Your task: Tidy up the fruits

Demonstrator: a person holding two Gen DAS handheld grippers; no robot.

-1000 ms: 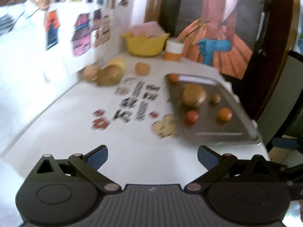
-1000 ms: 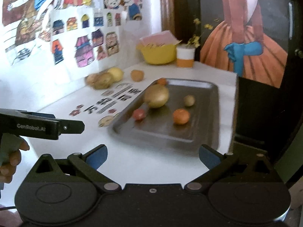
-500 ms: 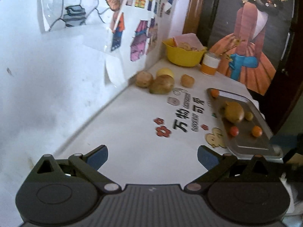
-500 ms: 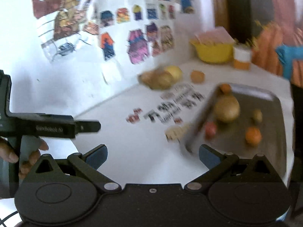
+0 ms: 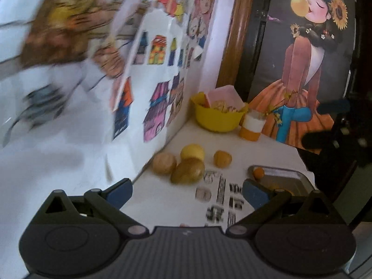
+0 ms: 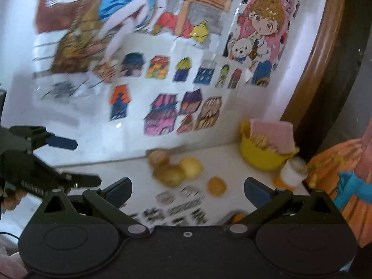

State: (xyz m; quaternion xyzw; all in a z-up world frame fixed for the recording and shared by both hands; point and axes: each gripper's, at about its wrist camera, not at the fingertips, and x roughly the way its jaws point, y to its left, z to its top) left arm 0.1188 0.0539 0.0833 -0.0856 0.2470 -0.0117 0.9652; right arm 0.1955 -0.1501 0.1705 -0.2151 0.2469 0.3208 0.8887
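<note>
1. The left gripper (image 5: 187,191) is waiting with its fingers spread wide and nothing in them.
2. Four fruits are sitting loose on the white table (image 5: 262,153) by the wall: a brown fruit (image 5: 164,164), a big tan fruit (image 5: 187,174), a yellow fruit (image 5: 192,152) and a small orange fruit (image 5: 222,159).
3. The yellow bowl (image 5: 217,117) is holding pink paper and scraps, not fruit.
4. The metal tray (image 5: 282,174) is showing one little orange fruit (image 5: 258,173) at its corner; the rest is hiding.
5. The right gripper (image 6: 187,193) is spread wide too, holding nothing.
6. I think the job is partly done, with four fruits waiting.
</note>
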